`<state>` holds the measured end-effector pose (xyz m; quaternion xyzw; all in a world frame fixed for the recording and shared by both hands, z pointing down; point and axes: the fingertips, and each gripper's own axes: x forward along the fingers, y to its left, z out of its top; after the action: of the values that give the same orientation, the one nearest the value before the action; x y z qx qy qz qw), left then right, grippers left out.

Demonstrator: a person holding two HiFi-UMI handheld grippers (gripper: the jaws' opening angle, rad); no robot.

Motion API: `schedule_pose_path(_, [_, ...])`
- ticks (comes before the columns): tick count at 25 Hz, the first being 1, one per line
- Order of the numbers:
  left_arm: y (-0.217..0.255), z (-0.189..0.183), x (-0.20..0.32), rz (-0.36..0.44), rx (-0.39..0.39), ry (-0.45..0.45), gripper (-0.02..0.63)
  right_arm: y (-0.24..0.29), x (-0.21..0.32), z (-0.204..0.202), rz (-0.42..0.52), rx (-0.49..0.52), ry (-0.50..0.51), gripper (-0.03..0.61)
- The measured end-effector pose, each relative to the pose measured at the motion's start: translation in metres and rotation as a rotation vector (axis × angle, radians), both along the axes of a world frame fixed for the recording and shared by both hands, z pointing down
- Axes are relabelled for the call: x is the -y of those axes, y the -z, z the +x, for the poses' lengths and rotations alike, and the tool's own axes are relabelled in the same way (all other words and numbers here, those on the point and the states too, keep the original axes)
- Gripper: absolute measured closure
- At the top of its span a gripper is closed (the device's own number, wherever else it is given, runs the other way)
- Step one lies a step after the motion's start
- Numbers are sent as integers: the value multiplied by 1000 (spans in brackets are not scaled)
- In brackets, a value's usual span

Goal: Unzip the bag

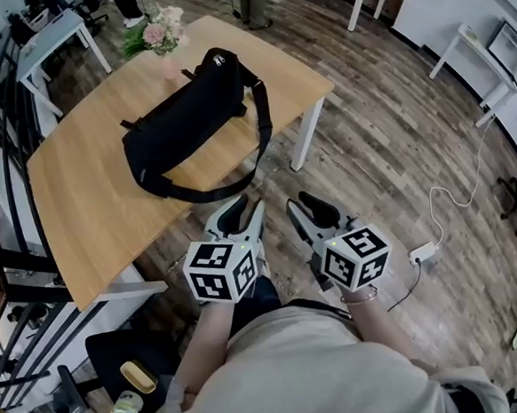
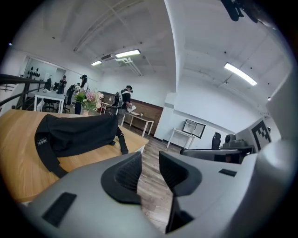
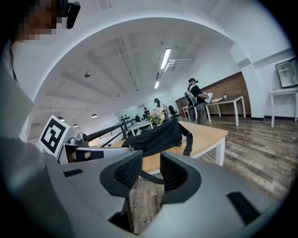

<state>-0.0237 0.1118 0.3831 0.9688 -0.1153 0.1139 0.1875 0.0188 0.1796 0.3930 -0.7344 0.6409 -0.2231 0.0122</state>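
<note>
**A:** How were the tools held when you looked over?

**B:** Side by side, low in front of the person's body, both aimed toward the counter (image 1: 80,197). The left tool (image 1: 244,209) had its jaws apart with only bare floor (image 1: 387,146) showing through the gap. The right tool (image 1: 308,213) was the same, with its pads parted and nothing between them.

**A:** So neither one had hold of anything?

**B:** No. Both were well short of the counter's near edge, over the wooden floor. I took it as the approach, with the jaws kept apart so they'd be ready to pinch something on arrival.

**A:** And the bag?

**B:** The black bag (image 1: 189,117) lay on its side across the middle of the counter, well apart from both tools. Its strap (image 1: 213,196) looped off the near edge and hung toward the person. A small bunch of flowers (image 1: 160,35) stood just behind the bag at the far side.

**A:** Could you see the zip?

**B:** Not from where I stood. The bag was all black and I couldn't pick out the pull. My guess was that one tool would pin the fabric while the other drew the pull along, which would explain bringing both in together. The unzipping itself hadn't started.
</note>
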Motion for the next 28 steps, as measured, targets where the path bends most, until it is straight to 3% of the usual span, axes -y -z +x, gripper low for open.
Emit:
schedule_pose_path(5, [3, 32, 45, -9, -18, -10, 488, 8, 48, 33, -8, -26, -7, 468])
schedule_pose_path(10, [5, 57, 101, -72, -56, 5, 488, 13, 95, 62, -17, -40, 0, 468])
schedule_pose_path(20, [3, 105, 174, -20, -8, -14, 488, 7, 176, 105, 6, -7, 5, 468])
schedule_pose_path(28, [-10, 121, 194, -21, 33, -17, 489, -1, 198, 117, -4, 26, -10, 469])
